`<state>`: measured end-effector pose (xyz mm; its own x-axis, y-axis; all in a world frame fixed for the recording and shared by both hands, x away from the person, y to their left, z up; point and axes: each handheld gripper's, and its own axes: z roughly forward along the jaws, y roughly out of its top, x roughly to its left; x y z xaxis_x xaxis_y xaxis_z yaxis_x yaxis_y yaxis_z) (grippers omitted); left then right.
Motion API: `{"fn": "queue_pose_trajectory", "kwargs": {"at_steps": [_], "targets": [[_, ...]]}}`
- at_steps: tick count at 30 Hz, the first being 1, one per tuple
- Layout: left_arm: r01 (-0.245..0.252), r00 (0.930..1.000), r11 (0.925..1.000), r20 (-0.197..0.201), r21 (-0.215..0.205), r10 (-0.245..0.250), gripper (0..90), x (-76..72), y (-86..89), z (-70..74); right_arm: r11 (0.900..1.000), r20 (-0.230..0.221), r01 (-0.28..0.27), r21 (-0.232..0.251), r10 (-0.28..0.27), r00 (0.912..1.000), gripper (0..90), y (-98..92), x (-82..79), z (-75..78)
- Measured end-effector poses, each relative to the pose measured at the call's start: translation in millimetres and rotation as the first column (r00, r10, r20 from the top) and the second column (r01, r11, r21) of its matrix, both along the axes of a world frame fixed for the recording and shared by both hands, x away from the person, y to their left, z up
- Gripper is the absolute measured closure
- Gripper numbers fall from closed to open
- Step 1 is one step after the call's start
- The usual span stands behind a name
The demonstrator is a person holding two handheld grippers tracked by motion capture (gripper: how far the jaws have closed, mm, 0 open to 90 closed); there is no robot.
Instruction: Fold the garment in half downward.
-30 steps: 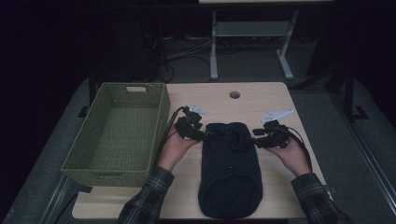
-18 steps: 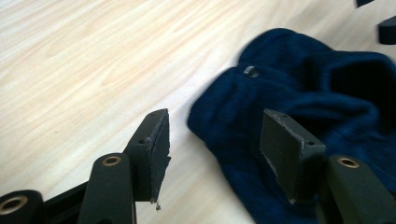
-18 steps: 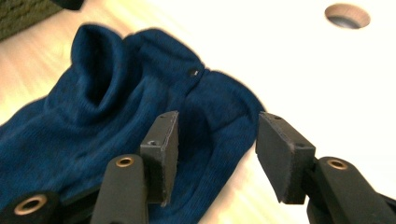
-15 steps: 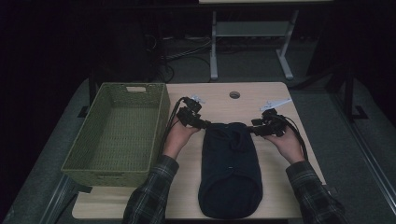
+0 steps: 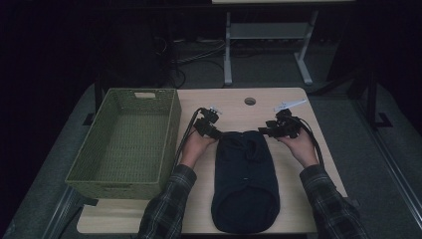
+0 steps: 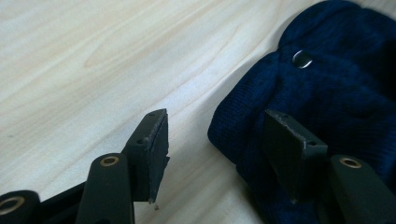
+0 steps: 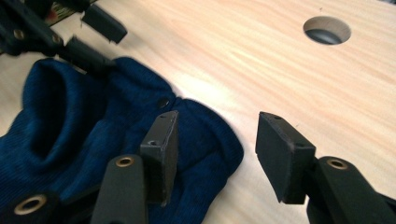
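Lying lengthwise at centre-bottom of the high view, the dark navy knit garment point(image 5: 245, 181) rests flat on the worktop point(image 5: 259, 112), its far end bunched into a collar-like fold with a small snap button point(image 6: 302, 59) showing in the left gripper view. It looks folded or rolled into a compact bundle, so any folding seems largely done; the lifting is what remains, and the garment is not yet off the wood.

The left gripper point(image 5: 215, 133) sits at the upper left corner of the bundle. Its jaws stand apart, one over bare wood and the other over the fabric edge, straddling that edge without pressing on it. The right gripper point(image 5: 272, 132) mirrors this at the upper right corner, jaws apart as well, one above the knit and one above bare wood. Neither has a hold yet, so both corners have to be pinched before anything can be carried.

To the left of the frame, the green woven basket point(image 5: 124, 142) stands empty and close beside the left forearm, a likely destination, though that is only a judgement. Its near wall rises above the worktop, so the bundle would need lifting over the rim. Beyond the garment, bare wood runs up to the round cable hole point(image 5: 250, 101) near the far edge. The right edge of the worktop lies near the right hand, leaving little slack on that side.
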<state>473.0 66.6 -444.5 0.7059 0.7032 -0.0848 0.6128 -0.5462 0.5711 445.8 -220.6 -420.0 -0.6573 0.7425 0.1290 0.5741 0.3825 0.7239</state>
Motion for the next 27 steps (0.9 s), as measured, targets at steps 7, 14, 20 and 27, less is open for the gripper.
{"fn": "queue_pose_trajectory", "kwargs": {"at_steps": [7, 14, 20, 27], "targets": [[0.005, 0.9999, 0.9999, -0.011, 0.016, -0.005, 45.2, 2.1, -1.0, -7.3, 0.999, -0.020, 0.031, -0.012, -0.031, 0.9993, 50.1, 0.3, 10.7, -16.3], [0.022, 0.9998, 0.9993, -0.004, 0.030, -0.022, 48.9, 1.3, -3.4, -8.7, 0.998, -0.040, 0.059, -0.021, -0.059, 0.9974, 52.1, -0.8, 18.6, -30.8], [0.024, 0.9997, 0.9996, -0.010, 0.011, -0.024, 50.5, 1.7, -1.3, -10.1, 0.998, -0.050, 0.047, -0.044, -0.049, 0.9975, 53.4, 2.4, 20.8, -39.8], [0.033, 0.9994, 0.9994, -0.013, -0.005, -0.034, 56.6, 0.9, -0.8, -10.3, 0.999, -0.081, 0.009, -0.039, -0.013, 0.9966, 58.0, 5.2, 21.5, -47.1]]}}
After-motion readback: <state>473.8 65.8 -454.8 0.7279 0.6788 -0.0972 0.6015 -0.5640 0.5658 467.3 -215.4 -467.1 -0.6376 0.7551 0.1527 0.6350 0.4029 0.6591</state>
